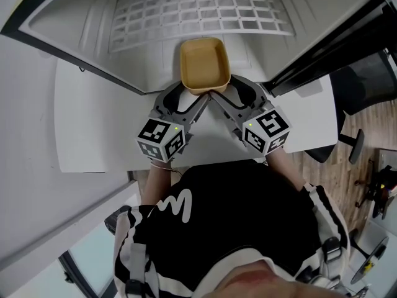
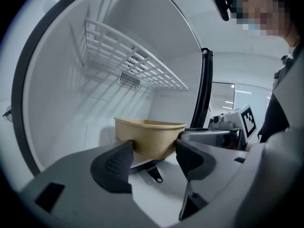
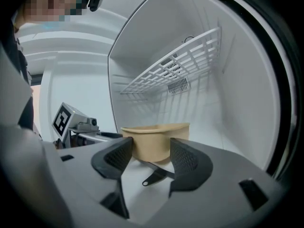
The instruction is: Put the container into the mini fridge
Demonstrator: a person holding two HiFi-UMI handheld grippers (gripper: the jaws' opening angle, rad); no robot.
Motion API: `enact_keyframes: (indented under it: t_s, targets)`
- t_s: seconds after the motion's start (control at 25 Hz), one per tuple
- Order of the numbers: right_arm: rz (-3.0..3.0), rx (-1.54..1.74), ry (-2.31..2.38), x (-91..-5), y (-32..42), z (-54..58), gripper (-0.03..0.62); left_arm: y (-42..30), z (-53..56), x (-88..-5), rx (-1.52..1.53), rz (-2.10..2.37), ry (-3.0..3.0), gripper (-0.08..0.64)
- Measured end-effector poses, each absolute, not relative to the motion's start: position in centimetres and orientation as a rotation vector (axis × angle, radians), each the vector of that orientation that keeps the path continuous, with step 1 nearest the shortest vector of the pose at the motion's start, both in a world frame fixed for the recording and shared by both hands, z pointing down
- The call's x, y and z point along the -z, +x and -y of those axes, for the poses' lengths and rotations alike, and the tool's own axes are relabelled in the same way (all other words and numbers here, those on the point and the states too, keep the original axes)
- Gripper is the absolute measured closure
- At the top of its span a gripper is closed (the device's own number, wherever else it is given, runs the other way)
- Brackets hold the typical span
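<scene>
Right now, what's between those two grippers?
The tan container sits between the left gripper and right gripper, each clamped on a near corner; the head view shows it.

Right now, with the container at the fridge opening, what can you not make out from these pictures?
- Underside of the container: the left claw and right claw cover it in both gripper views, its own body in the head view; resting on the mini fridge or held above, I cannot tell.
- Back of the wire shelf: cut off by the head view's top edge.
</scene>
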State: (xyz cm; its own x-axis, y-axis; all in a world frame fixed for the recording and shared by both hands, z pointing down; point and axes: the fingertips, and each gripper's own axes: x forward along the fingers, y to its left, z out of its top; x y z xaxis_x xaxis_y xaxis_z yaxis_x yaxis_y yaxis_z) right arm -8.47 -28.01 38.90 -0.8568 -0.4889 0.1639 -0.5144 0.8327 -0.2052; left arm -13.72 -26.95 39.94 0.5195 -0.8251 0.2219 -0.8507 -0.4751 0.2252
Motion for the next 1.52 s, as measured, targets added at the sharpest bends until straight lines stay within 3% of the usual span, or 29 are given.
enact_keyframes:
  t_s: [1.52]
  targets:
    - [2.85, -0.396, 0.848, -39.8, -9.6, 31.4, 0.337, -15.0, 30.6, -40.9, -0.089, 1.344, 2.38, 0.276]
